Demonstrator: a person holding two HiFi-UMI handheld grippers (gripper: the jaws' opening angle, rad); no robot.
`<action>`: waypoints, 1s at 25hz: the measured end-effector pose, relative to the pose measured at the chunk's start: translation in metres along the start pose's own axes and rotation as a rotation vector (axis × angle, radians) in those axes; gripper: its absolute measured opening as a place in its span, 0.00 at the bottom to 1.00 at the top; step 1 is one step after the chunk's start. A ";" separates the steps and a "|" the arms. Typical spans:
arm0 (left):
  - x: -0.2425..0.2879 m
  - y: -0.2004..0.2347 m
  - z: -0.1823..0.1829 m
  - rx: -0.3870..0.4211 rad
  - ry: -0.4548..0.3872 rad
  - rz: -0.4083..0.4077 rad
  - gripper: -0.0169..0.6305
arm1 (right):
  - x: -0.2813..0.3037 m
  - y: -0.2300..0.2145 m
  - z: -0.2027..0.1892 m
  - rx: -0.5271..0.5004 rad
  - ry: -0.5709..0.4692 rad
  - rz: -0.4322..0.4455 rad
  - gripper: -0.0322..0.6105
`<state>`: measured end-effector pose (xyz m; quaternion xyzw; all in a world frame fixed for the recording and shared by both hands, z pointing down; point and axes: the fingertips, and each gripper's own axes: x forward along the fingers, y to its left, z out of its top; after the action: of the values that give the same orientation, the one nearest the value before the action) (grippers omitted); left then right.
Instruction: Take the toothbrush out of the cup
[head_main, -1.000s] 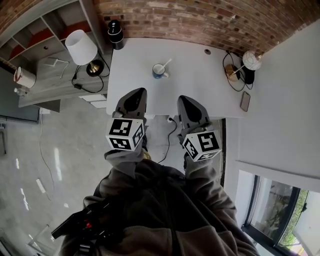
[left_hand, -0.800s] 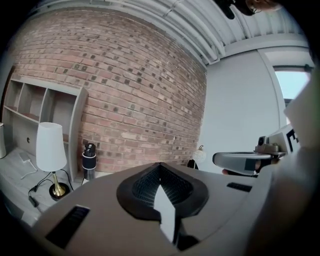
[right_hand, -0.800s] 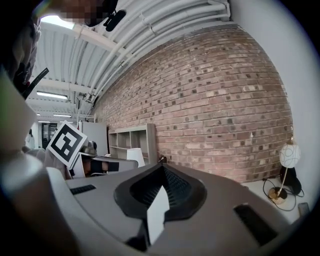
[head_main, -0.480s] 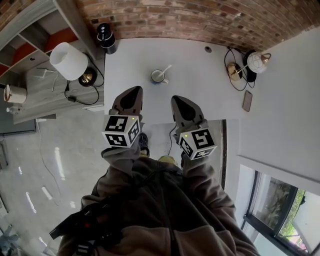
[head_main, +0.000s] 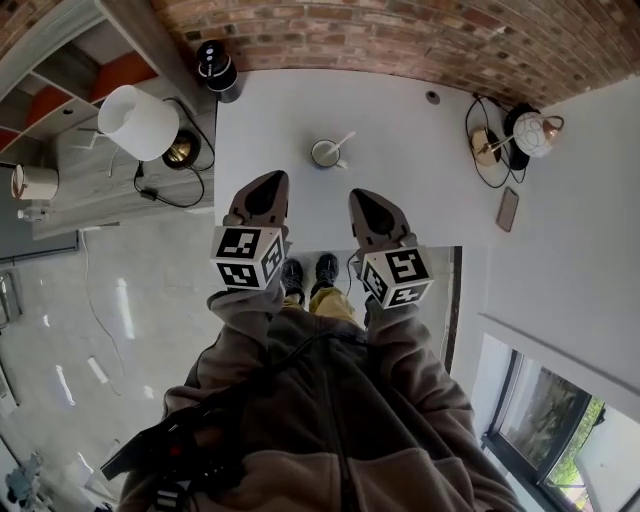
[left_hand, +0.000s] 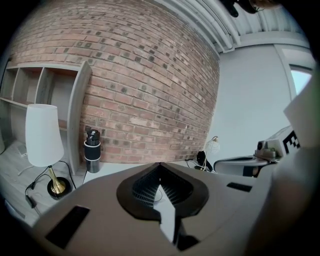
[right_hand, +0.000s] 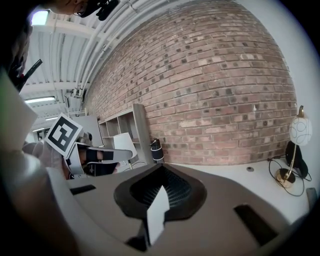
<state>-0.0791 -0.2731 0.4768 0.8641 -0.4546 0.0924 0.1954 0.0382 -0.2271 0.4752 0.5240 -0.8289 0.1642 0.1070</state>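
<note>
A white cup (head_main: 325, 153) stands near the middle of the white table (head_main: 400, 190), with a light toothbrush (head_main: 346, 140) leaning out of it toward the right. My left gripper (head_main: 267, 180) hovers over the table's front edge, below and left of the cup, jaws together and empty. My right gripper (head_main: 361, 196) hangs beside it, below and right of the cup, also shut and empty. In both gripper views the jaws (left_hand: 160, 166) (right_hand: 161, 167) meet at the tip and hide the cup.
A black bottle (head_main: 214, 65) stands at the table's back left corner. A white-shaded lamp (head_main: 135, 120) sits on the shelf unit to the left. A gold globe lamp (head_main: 535, 135) with cables and a phone (head_main: 507, 208) occupy the right side. A brick wall runs behind.
The person has stepped closer to the table, and shoes now show under its edge. Both grippers have edged forward toward the cup, still shut.
</note>
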 end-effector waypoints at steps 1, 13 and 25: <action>0.002 0.001 0.000 0.002 0.001 0.006 0.03 | 0.004 -0.002 -0.003 0.006 0.011 0.004 0.05; 0.039 0.015 -0.068 -0.153 0.192 0.043 0.03 | 0.052 -0.041 -0.076 0.146 0.217 0.044 0.05; 0.066 0.042 -0.118 -0.208 0.291 0.080 0.03 | 0.109 -0.063 -0.112 0.131 0.328 0.070 0.05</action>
<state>-0.0740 -0.2941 0.6162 0.7979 -0.4627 0.1766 0.3435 0.0487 -0.2994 0.6270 0.4670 -0.8055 0.3048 0.2005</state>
